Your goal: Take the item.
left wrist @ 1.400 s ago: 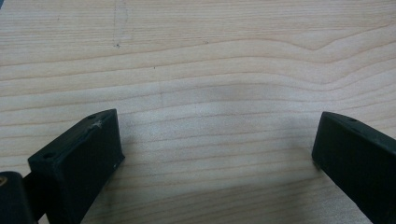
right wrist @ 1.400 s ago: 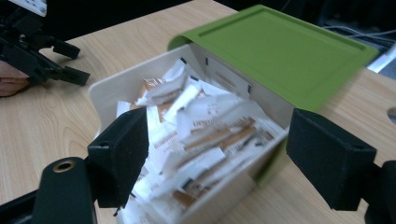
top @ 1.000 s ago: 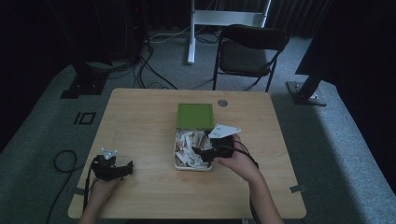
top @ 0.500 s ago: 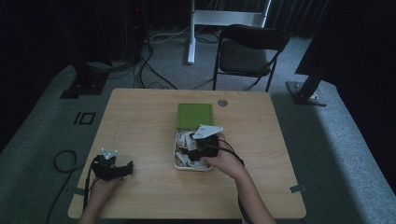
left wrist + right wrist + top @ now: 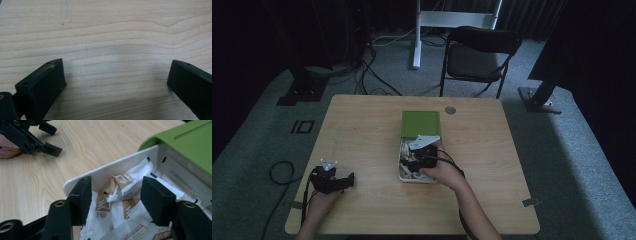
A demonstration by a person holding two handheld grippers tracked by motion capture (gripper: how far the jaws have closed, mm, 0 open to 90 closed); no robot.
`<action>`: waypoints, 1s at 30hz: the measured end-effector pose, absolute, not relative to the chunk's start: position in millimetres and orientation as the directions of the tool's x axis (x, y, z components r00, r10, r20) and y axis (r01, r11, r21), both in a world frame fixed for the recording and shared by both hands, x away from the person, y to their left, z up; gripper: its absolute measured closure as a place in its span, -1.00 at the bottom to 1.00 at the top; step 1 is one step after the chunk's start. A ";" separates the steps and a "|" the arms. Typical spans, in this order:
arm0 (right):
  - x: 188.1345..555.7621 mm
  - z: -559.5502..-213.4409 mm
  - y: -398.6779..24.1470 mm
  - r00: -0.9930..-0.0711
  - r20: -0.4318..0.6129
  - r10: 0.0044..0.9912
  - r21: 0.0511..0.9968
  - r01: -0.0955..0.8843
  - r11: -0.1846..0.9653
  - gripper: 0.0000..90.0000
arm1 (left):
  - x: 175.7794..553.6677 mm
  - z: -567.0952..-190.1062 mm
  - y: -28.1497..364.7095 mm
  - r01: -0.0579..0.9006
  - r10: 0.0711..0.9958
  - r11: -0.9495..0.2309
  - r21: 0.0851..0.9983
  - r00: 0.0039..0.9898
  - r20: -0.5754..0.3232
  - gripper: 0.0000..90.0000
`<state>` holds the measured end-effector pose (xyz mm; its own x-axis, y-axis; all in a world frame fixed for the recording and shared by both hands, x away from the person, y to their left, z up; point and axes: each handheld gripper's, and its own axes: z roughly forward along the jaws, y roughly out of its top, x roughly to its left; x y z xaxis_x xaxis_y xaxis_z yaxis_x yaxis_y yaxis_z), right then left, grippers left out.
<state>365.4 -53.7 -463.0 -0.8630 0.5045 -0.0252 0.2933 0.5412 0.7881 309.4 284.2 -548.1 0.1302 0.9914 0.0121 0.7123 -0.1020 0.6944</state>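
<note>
1. Sachets, white and brown, lie heaped in the white tray mid-bench, green lid behind.
2. We judge this the reach-in: the right tool, jaws wide and empty, straddles a crumpled sachet; next it must sink and close.
3. Left tool rests agape on bare wood.
4. A second ago, the right tool was at the tray's right edge.

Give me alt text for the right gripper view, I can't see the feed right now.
The right gripper hangs open over a white box of packets, jaws either side of a crumpled brown-and-white one. The box's green lid is at upper right; the left gripper rests on the wooden table at upper left.
</note>
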 end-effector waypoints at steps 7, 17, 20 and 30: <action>368.5 -466.0 -50.7 -0.839 -0.005 0.543 0.784 0.334 0.524 0.23 | 309.4 -548.1 284.2 0.712 0.991 -0.102 0.694 0.130 0.012 -0.95; 370.9 -463.0 -54.5 -0.813 0.058 0.580 0.783 0.398 0.479 0.61 | 309.4 -548.2 284.2 0.712 0.991 -0.102 0.695 0.130 0.012 -0.95; 368.6 -459.1 -57.6 -0.813 0.069 0.579 0.788 0.401 0.468 0.69 | 309.4 -548.2 284.2 0.712 0.991 -0.102 0.695 0.130 0.012 -0.95; 359.4 -438.2 -71.1 -0.814 0.074 0.576 0.815 0.382 0.436 0.74 | 309.4 -548.1 284.2 0.712 0.991 -0.102 0.694 0.130 0.012 -0.95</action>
